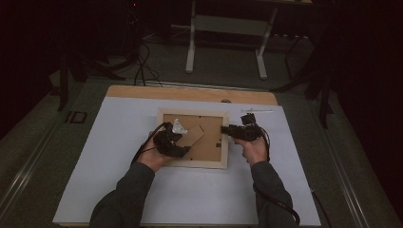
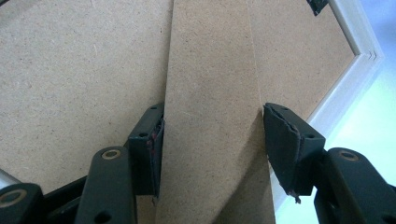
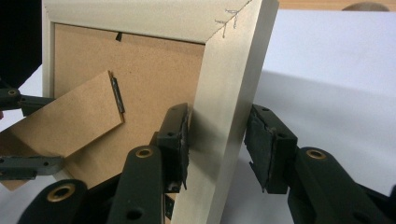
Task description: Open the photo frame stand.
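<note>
A pale wooden picture frame (image 1: 192, 163) lies face down on the white sheet, its brown backing board (image 1: 211, 127) up. A hinged brown stand leg (image 1: 194, 137) angles across the board. My left gripper (image 1: 186, 141) comes in from the frame's left and is shut on that stand leg (image 2: 210, 116), one pad on each long edge, as the left gripper view (image 2: 215, 114) shows. My right gripper (image 1: 225, 129) straddles the frame's right rail (image 3: 224, 93). It (image 3: 219, 114) is open: the inner pad lies against the rail, and the outer pad stands slightly off it.
The white sheet (image 1: 119, 147) covers a wooden table (image 1: 142, 91). A small white object (image 1: 256, 111) lies on the sheet just behind my right gripper. On the floor beyond stand a white desk frame (image 1: 191, 47) and loose cables (image 1: 140, 71).
</note>
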The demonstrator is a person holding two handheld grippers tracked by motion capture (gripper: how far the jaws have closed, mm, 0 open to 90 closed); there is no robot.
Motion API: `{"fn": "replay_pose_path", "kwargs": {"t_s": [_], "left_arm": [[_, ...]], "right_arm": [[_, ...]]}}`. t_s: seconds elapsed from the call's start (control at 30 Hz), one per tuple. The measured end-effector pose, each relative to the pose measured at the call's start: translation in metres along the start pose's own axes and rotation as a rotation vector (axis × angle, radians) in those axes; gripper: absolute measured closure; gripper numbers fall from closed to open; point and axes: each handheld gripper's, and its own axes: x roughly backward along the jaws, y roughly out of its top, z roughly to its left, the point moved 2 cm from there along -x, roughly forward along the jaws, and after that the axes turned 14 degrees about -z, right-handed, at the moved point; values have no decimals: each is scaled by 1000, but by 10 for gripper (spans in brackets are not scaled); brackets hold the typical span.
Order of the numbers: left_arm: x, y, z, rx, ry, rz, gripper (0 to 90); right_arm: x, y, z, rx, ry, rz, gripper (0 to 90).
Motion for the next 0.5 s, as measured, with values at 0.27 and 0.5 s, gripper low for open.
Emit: {"fn": "replay_pose_path", "kwargs": {"t_s": [0.27, 0.5], "left_arm": [[-1, 2, -1, -31, 32, -12, 446], [-2, 5, 0, -37, 48, -14, 447]], "right_arm": [[3, 5, 1, 15, -2, -21, 602], [5, 8, 2, 24, -6, -35, 606]]}}
